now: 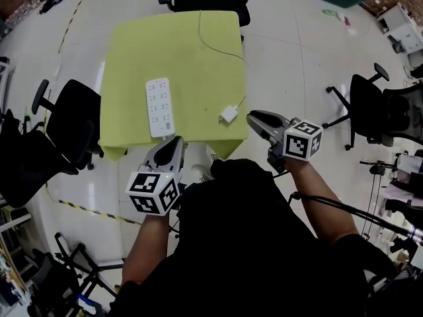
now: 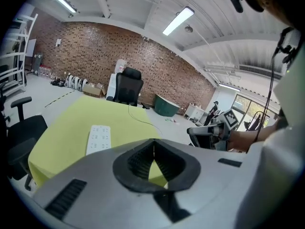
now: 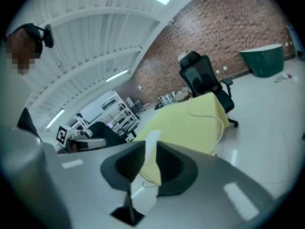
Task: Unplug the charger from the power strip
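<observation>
Head view: yellow-green table [image 1: 132, 45] in the upper middle of the frame. White power strip [image 1: 160, 106] lay flat near the table's lower edge. The charger [image 1: 229, 114] lay to the strip's right, apart from it, on the cloth close to the lower right corner. Its cable [image 1: 213, 43] ran up toward the top edge of the table. We saw no plug seated in the strip's sockets.

Left gripper [image 1: 176, 141] hung below the table's lower edge, just under the strip. In its own view the pads met at the tips and nothing sat between them.

Right gripper [image 1: 253, 117] was right of the charger, near it but not touching it as far as we could tell. In the right gripper view the jaws stood a little apart. Yellow cloth and a white shape with a loop of wire, probably the charger, showed through the gap. We read that as seen beyond the pads, not pinched.

Judgement: the pull-out step looked finished, with the charger free and set down. What remained, as we read it, was to back both grippers away without snagging the cable or nudging the strip.
</observation>
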`<state>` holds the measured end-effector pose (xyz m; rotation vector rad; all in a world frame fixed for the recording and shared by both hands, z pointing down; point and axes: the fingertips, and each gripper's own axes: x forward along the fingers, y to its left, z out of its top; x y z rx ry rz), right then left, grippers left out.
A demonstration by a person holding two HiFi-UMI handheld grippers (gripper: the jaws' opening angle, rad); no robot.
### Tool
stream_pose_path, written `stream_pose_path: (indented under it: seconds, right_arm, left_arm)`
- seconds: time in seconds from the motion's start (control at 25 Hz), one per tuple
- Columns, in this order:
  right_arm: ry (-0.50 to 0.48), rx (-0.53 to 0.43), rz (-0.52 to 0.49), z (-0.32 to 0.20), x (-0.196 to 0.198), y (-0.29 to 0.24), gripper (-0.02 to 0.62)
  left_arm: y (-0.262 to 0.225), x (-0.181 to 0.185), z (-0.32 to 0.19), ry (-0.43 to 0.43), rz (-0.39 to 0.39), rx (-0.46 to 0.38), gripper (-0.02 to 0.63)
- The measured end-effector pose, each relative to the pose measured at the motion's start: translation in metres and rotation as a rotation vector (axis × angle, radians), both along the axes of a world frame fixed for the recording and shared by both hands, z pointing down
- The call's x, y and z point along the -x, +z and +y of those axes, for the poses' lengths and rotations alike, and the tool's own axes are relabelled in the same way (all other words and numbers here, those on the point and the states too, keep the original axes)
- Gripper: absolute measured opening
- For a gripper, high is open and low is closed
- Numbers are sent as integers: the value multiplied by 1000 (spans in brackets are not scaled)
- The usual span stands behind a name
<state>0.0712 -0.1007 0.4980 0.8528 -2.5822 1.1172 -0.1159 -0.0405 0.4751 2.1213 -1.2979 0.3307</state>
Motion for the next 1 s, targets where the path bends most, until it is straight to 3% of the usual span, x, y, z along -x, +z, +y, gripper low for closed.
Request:
stream_pose_path:
  seconds: [0.12, 0.2, 0.36, 0.48, 0.64, 0.76, 1.0]
  right_arm:
    - [-62, -76, -17, 20, 17, -28, 3]
    - [-127, -97, 9, 35, 29, -34, 2]
    - [-231, -92, 26, 44, 42, -36, 2]
    - [-301, -130, -5, 37, 37, -46, 2]
    - [-489, -217, -13, 37, 14, -57, 2]
    - [-638, -297, 23, 42, -15, -61, 2]
    - [-727, -357, 2, 33, -96, -63, 2]
  left_arm:
    - [2, -6, 1, -28, 26, -12, 8]
    - [-3, -12, 10, -45, 44, -24, 8]
    - [-11, -22, 22, -71, 6, -42, 8]
    - [-9, -28, 28, -158, -21, -36, 8]
    - [-13, -50, 29, -309, -52, -54, 8]
    - [-13, -88, 29, -420, -53, -59, 8]
    - [-18, -188, 30, -559, -50, -100, 8]
